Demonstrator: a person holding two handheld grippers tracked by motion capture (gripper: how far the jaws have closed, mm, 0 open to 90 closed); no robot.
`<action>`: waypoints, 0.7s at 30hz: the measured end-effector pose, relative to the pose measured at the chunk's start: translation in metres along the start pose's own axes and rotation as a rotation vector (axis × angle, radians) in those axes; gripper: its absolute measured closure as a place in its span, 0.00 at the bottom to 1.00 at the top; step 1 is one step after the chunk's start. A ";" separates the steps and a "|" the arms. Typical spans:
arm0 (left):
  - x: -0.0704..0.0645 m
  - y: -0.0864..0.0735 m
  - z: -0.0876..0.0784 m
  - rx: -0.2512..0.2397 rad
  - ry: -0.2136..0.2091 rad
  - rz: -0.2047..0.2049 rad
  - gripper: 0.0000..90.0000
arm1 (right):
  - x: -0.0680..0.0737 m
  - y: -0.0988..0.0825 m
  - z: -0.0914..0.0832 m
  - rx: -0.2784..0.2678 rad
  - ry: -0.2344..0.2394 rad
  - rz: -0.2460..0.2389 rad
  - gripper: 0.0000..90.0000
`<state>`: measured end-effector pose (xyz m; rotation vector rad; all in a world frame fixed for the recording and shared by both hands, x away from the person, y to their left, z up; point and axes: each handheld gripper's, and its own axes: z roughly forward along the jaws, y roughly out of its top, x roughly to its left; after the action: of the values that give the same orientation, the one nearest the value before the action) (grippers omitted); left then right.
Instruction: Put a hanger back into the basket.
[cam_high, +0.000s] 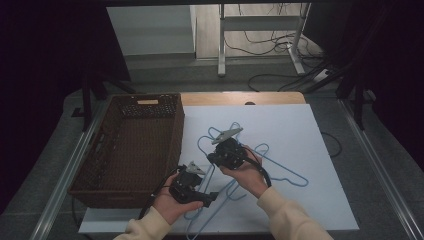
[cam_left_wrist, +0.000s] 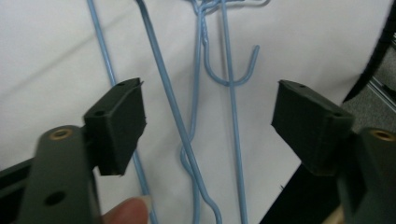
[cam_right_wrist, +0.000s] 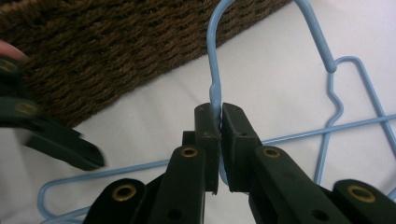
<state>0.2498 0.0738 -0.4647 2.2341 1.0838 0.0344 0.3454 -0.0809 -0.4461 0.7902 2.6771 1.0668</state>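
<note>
Several light-blue wire hangers (cam_high: 260, 165) lay tangled on the white board (cam_high: 310, 200), just right of the brown wicker basket (cam_high: 130, 150). The right gripper (cam_right_wrist: 215, 121) had its jaws pressed together on the neck of one hanger's hook (cam_right_wrist: 215, 70) — the hook arched up toward the basket wall. The left gripper (cam_left_wrist: 210, 121) hung over the near part of the pile with jaws spread and nothing pinched; three wires ran between its pads (cam_left_wrist: 123, 121) without touching them. Other hangers crossed over and under the gripped one — an interlocked heap. Beyond the table stood a metal frame leg (cam_high: 222, 40) and loose cables (cam_high: 270, 45) on the floor.
</note>
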 end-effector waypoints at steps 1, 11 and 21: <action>0.001 0.000 0.003 0.004 0.004 -0.001 0.33 | 0.000 -0.001 -0.001 -0.004 0.003 0.002 0.95; 0.009 -0.006 0.025 0.022 0.011 -0.067 0.63 | 0.001 -0.008 -0.012 -0.050 0.016 0.011 0.95; 0.014 -0.009 0.023 -0.021 -0.062 -0.106 0.92 | 0.003 -0.010 -0.018 -0.074 0.032 0.015 0.95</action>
<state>0.2593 0.0750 -0.4909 2.1414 1.1613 -0.0676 0.3330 -0.0958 -0.4391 0.7881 2.6443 1.1839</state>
